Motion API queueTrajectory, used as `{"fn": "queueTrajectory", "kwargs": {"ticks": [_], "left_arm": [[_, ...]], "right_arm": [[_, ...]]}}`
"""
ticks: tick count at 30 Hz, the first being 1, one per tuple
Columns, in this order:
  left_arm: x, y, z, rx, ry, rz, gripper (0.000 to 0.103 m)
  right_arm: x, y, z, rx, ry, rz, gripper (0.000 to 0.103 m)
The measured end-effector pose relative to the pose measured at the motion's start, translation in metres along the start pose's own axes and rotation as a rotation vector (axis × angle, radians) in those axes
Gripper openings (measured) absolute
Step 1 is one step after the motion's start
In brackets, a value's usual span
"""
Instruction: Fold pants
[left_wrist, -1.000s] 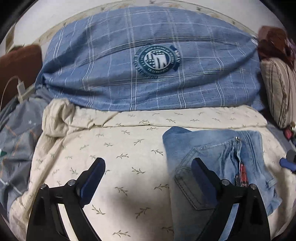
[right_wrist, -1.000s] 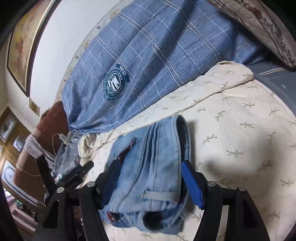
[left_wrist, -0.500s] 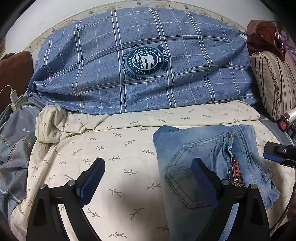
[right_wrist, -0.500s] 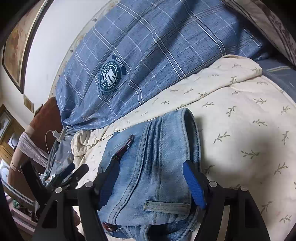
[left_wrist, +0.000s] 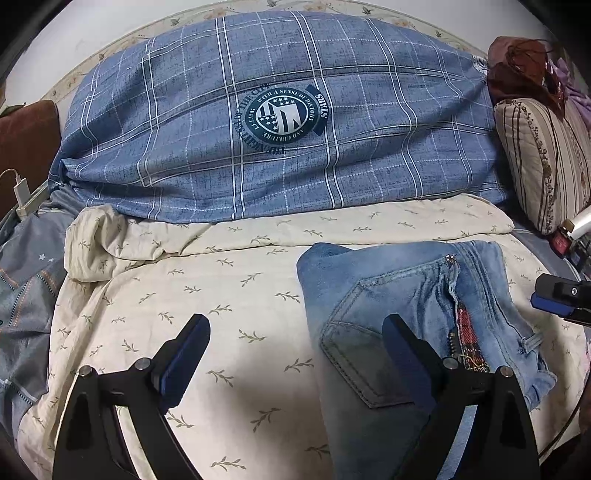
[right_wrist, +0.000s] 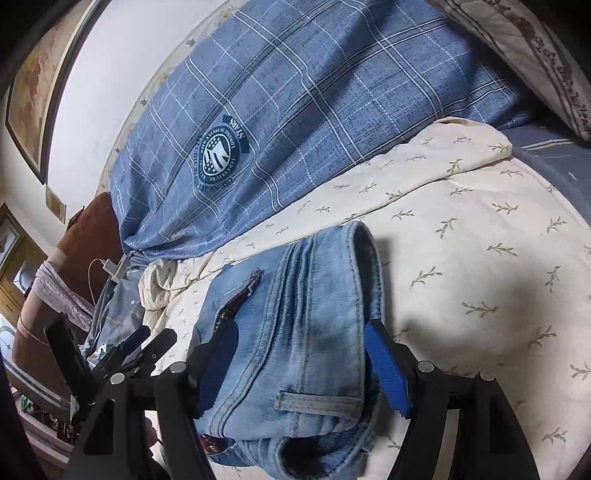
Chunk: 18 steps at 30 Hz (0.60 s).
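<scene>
Cream bedspread (left_wrist: 229, 280) bears seemingly one folded jeans (left_wrist: 402, 295).

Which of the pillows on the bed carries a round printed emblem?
The large blue plaid pillow at the head of the bed, behind the folded jeans. The pillow to its right is beige and striped, with no emblem.

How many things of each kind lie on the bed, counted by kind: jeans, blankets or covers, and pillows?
Folded jeans: 1
Cream leaf-print blanket: 1
Blue plaid cover with a round emblem: 1
Grey star-print cover: 1
Striped pillow: 1
Total: 5
</scene>
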<state>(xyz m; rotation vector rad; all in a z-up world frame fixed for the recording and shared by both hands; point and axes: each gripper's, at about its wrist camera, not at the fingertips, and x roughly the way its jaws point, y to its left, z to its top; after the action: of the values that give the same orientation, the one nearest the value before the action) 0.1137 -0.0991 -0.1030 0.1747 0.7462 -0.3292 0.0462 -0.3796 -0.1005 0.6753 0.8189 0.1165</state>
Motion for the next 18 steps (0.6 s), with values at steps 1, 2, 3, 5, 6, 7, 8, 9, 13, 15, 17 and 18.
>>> {"fn": "queueTrajectory", "kwargs": {"ticks": [1,2,3,5,6,7,8,9,13,15,17,18], "left_arm": [[0.0001,-0.0001,-0.0004,0.001,0.000,0.000,0.094],[0.0006,-0.0009,-0.0008,0.003,0.001,-0.001,0.094],[0.0010,-0.0011,-0.0011,0.004,0.002,-0.002,0.094],[0.0020,-0.0020,-0.0020,0.009,0.006,-0.005,0.094],[0.0030,-0.0029,-0.0025,0.012,0.010,-0.007,0.094],[0.0036,-0.0034,-0.0028,0.014,0.014,-0.009,0.094],[0.0045,-0.0034,-0.0032,0.013,0.019,-0.015,0.094],[0.0051,-0.0032,-0.0034,0.010,0.022,-0.018,0.094],[0.0069,-0.0013,-0.0043,0.000,0.033,-0.029,0.094],[0.0083,-0.0009,-0.0047,-0.005,0.042,-0.038,0.094],[0.0096,-0.0007,-0.0054,-0.007,0.049,-0.045,0.094],[0.0100,-0.0007,-0.0055,-0.006,0.051,-0.046,0.094]], "right_arm": [[-0.0010,-0.0013,0.0000,0.001,0.000,0.000,0.074],[-0.0023,-0.0026,0.0000,0.002,0.000,0.001,0.074],[-0.0036,-0.0037,0.0000,0.003,0.001,0.002,0.074],[-0.0051,-0.0045,-0.0005,0.004,0.001,0.003,0.074],[-0.0056,-0.0052,-0.0005,0.006,0.003,0.004,0.074],[-0.0052,-0.0055,-0.0004,0.007,0.006,0.005,0.074],[-0.0051,-0.0056,-0.0004,0.008,0.008,0.005,0.074],[-0.0053,-0.0055,-0.0005,0.008,0.009,0.006,0.074],[-0.0049,-0.0048,-0.0017,-0.001,0.021,0.006,0.074],[-0.0037,-0.0048,-0.0027,-0.004,0.030,0.005,0.074],[-0.0029,-0.0049,-0.0035,-0.006,0.037,0.004,0.074],[-0.0027,-0.0045,-0.0041,-0.006,0.038,0.006,0.074]]}}
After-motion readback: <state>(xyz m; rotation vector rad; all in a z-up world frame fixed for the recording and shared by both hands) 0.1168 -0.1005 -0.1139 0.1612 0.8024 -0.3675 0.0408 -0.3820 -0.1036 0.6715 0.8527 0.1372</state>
